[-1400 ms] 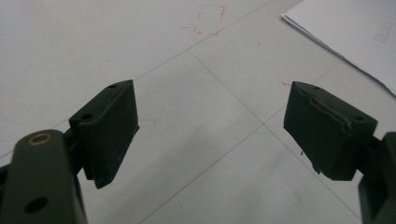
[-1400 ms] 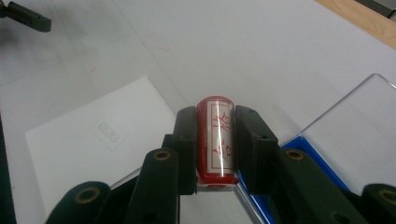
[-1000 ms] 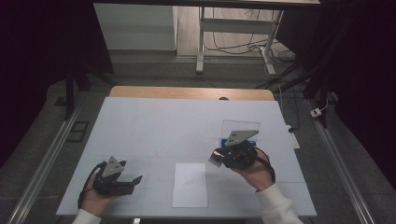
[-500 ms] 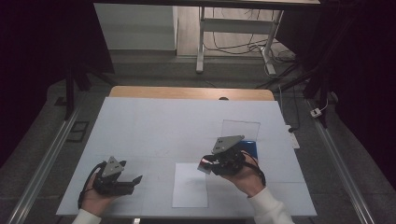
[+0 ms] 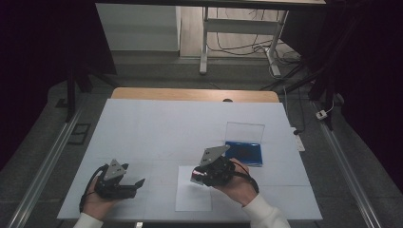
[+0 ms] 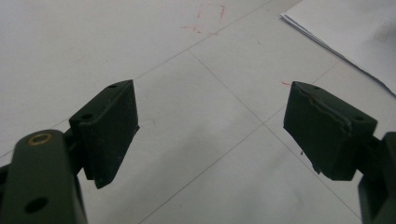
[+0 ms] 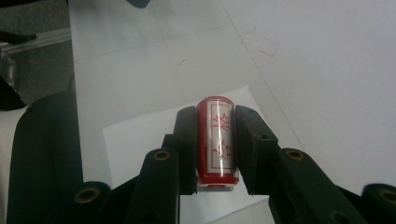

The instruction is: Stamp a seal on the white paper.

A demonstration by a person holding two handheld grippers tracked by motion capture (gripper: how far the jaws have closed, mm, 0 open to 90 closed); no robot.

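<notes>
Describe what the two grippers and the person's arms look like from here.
Both grippers are black. The left gripper and the right gripper each carry a grey three-cornered plate on top. Up close, the jaws are blocky black pads on arms with brass-ringed holes. A black cable loops from each gripper around the hand. Both sleeves are white, seen at the right sleeve.

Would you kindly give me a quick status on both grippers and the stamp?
Left gripper open, empty. Right gripper shut on red stamp, above white sheet. Open ink pad case beside it. Path clear.
</notes>
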